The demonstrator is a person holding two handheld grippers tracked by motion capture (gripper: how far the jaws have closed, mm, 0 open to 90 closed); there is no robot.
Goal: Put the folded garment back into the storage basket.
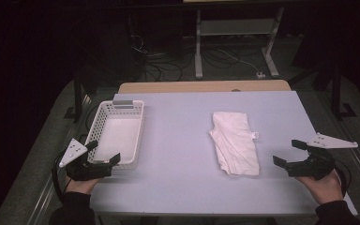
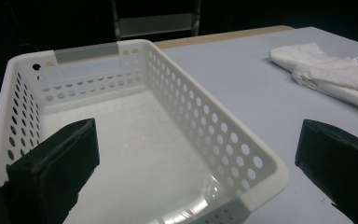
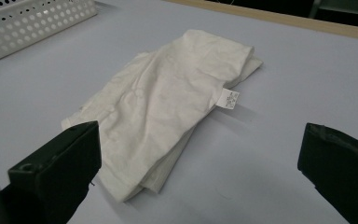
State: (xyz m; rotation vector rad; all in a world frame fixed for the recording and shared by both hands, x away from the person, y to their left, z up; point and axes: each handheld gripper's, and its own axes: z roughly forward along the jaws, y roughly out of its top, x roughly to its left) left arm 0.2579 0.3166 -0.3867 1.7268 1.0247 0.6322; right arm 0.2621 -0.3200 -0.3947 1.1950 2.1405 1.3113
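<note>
One folded white cloth is lying just ahead of the right gripper, whose jaws are standing spread, gripping nothing. One white perforated basket is sitting directly before the left gripper, likewise spread and empty. Both items are resting on one table.

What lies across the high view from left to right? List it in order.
Left hand-held gripper → white perforated basket → folded white cloth → right hand-held gripper.
</note>
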